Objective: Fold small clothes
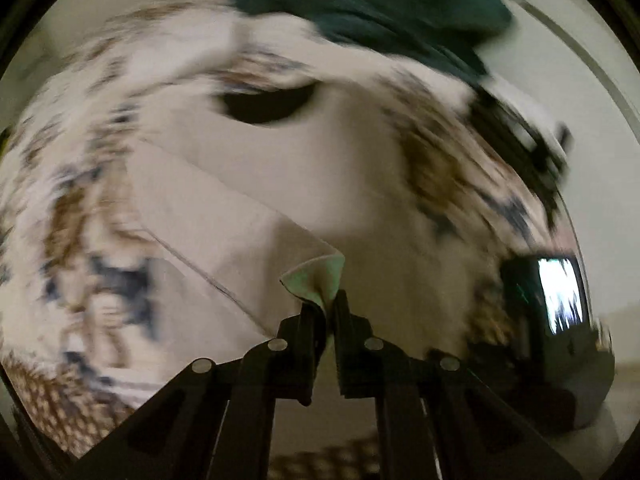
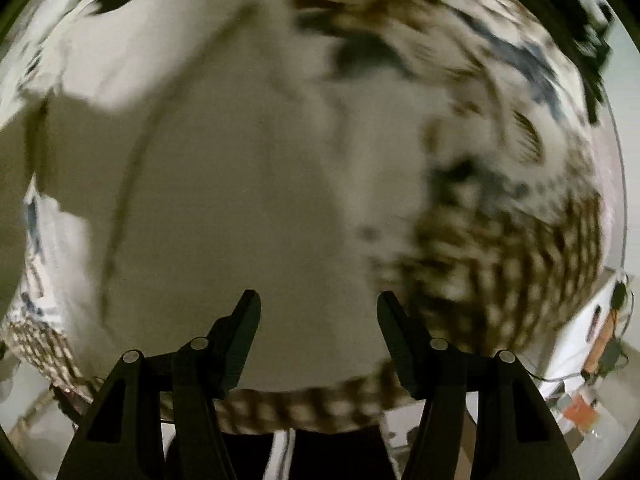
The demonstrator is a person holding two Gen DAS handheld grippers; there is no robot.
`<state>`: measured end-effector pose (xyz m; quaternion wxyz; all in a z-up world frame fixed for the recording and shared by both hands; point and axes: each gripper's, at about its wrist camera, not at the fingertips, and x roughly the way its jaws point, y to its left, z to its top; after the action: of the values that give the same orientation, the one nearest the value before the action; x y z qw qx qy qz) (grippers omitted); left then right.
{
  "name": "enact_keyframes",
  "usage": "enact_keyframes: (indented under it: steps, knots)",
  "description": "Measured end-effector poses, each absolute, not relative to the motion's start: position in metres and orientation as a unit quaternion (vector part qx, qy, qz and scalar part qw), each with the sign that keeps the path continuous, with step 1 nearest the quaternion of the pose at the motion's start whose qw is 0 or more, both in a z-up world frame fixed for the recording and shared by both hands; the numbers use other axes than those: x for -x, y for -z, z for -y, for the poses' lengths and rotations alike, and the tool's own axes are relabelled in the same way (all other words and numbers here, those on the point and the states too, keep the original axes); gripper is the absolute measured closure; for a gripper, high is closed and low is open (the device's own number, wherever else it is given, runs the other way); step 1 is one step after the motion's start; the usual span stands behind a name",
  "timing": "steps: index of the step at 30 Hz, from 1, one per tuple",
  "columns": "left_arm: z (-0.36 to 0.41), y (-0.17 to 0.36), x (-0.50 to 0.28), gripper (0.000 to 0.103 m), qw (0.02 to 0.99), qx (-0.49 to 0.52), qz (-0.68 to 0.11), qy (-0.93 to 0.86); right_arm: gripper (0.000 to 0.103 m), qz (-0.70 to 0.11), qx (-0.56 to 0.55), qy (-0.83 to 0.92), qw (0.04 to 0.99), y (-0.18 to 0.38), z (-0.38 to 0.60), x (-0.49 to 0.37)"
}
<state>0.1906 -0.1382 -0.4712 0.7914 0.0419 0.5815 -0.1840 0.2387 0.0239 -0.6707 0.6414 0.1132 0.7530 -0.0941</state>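
A pale cream garment [image 1: 240, 208] lies spread over a patterned brown, white and blue cloth [image 1: 72, 208]. My left gripper [image 1: 325, 304] is shut on a pinched corner of the garment [image 1: 316, 276], lifted off the surface. In the right wrist view the same pale garment [image 2: 240, 168] fills the middle of the frame. My right gripper [image 2: 318, 300] is open and empty just above it, with its jaws wide apart. Both views are blurred by motion.
A dark green cloth [image 1: 368, 0] lies at the far edge. A lit screen [image 1: 560, 292] stands at the right. The patterned cloth [image 2: 500, 248] continues to the right, with white furniture and cables [image 2: 600, 344] beyond it.
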Motion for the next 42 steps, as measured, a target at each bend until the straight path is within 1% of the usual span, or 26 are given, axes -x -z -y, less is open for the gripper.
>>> enact_keyframes:
  steps: [2, 6, 8, 9, 10, 12, 13, 14, 15, 16, 17, 18, 19, 24, 26, 27, 30, 33, 35, 36, 37, 38, 39, 40, 42]
  knots:
    - [0.175, 0.485, -0.176, 0.097, 0.774, -0.062, -0.594, 0.21, 0.04, -0.755, -0.121, 0.106, 0.636, 0.666, 0.015, -0.225]
    - [0.202, 0.513, -0.161, 0.097, 0.75, -0.092, -0.614, 0.228, 0.04, -0.756, -0.134, 0.119, 0.629, 0.654, 0.094, -0.194]
    - [0.206, 0.53, -0.163, 0.097, 0.735, -0.105, -0.631, 0.227, 0.04, -0.758, -0.142, 0.127, 0.623, 0.65, 0.131, -0.175]
    - [0.208, 0.535, -0.162, 0.096, 0.728, -0.107, -0.639, 0.225, 0.04, -0.759, -0.146, 0.129, 0.622, 0.653, 0.131, -0.166]
    - [0.204, 0.541, -0.162, 0.093, 0.719, -0.101, -0.652, 0.221, 0.04, -0.758, -0.156, 0.131, 0.619, 0.651, 0.15, -0.157]
    - [0.194, 0.545, -0.163, 0.093, 0.708, -0.072, -0.668, 0.22, 0.04, -0.756, -0.172, 0.131, 0.618, 0.646, 0.175, -0.146]
    - [0.19, 0.544, -0.164, 0.091, 0.706, -0.067, -0.67, 0.221, 0.04, -0.753, -0.189, 0.127, 0.617, 0.642, 0.193, -0.14]
    - [0.183, 0.541, -0.166, 0.085, 0.709, -0.063, -0.668, 0.217, 0.04, -0.75, -0.2, 0.123, 0.619, 0.641, 0.189, -0.121]
    - [0.174, 0.538, -0.164, 0.068, 0.712, -0.057, -0.666, 0.214, 0.04, -0.745, -0.217, 0.115, 0.62, 0.639, 0.201, -0.12]
    - [0.165, 0.536, -0.164, 0.049, 0.714, -0.049, -0.666, 0.209, 0.04, -0.739, -0.236, 0.103, 0.623, 0.634, 0.216, -0.114]
    - [0.153, 0.537, -0.165, 0.039, 0.718, -0.045, -0.666, 0.195, 0.04, -0.736, -0.245, 0.097, 0.624, 0.631, 0.221, -0.117]
    - [0.143, 0.539, -0.167, 0.023, 0.719, -0.04, -0.67, 0.181, 0.04, -0.731, -0.259, 0.086, 0.625, 0.627, 0.232, -0.115]
    - [0.122, 0.541, -0.168, 0.02, 0.715, -0.022, -0.68, 0.161, 0.04, -0.727, -0.276, 0.069, 0.625, 0.624, 0.245, -0.111]
    - [0.016, 0.547, -0.163, 0.02, 0.711, 0.059, -0.699, 0.054, 0.04, -0.725, -0.32, 0.011, 0.61, 0.617, 0.273, -0.104]
    - [-0.023, 0.557, -0.154, 0.02, 0.704, 0.068, -0.707, 0.006, 0.04, -0.734, -0.322, -0.009, 0.598, 0.625, 0.289, -0.094]
    - [-0.039, 0.565, -0.152, 0.022, 0.697, 0.068, -0.713, -0.013, 0.04, -0.742, -0.323, -0.012, 0.588, 0.629, 0.294, -0.088]
    - [-0.065, 0.592, -0.144, 0.022, 0.662, 0.099, -0.743, -0.006, 0.04, -0.746, -0.354, -0.026, 0.564, 0.649, 0.315, -0.079]
    - [-0.067, 0.608, -0.143, 0.022, 0.638, 0.149, -0.755, 0.029, 0.04, -0.748, -0.363, -0.031, 0.555, 0.648, 0.309, -0.082]
    - [-0.061, 0.612, -0.143, 0.023, 0.641, 0.147, -0.753, 0.042, 0.04, -0.753, -0.356, -0.034, 0.552, 0.651, 0.307, -0.084]
    - [-0.058, 0.613, -0.143, 0.034, 0.644, 0.141, -0.75, 0.044, 0.04, -0.754, -0.353, -0.038, 0.553, 0.653, 0.308, -0.083]
    - [-0.054, 0.612, -0.143, 0.056, 0.651, 0.133, -0.746, 0.044, 0.04, -0.754, -0.351, -0.041, 0.554, 0.647, 0.307, -0.082]
    - [-0.048, 0.611, -0.144, 0.068, 0.655, 0.133, -0.742, 0.047, 0.041, -0.753, -0.35, -0.042, 0.556, 0.648, 0.303, -0.087]
    - [-0.046, 0.607, -0.142, 0.092, 0.659, 0.137, -0.738, 0.053, 0.051, -0.748, -0.352, -0.047, 0.561, 0.643, 0.318, -0.08]
    - [-0.045, 0.604, -0.14, 0.097, 0.657, 0.14, -0.739, 0.055, 0.074, -0.745, -0.352, -0.052, 0.564, 0.642, 0.324, -0.081]
    - [-0.052, 0.597, -0.136, 0.099, 0.647, 0.171, -0.741, 0.06, 0.091, -0.749, -0.35, -0.061, 0.56, 0.639, 0.339, -0.079]
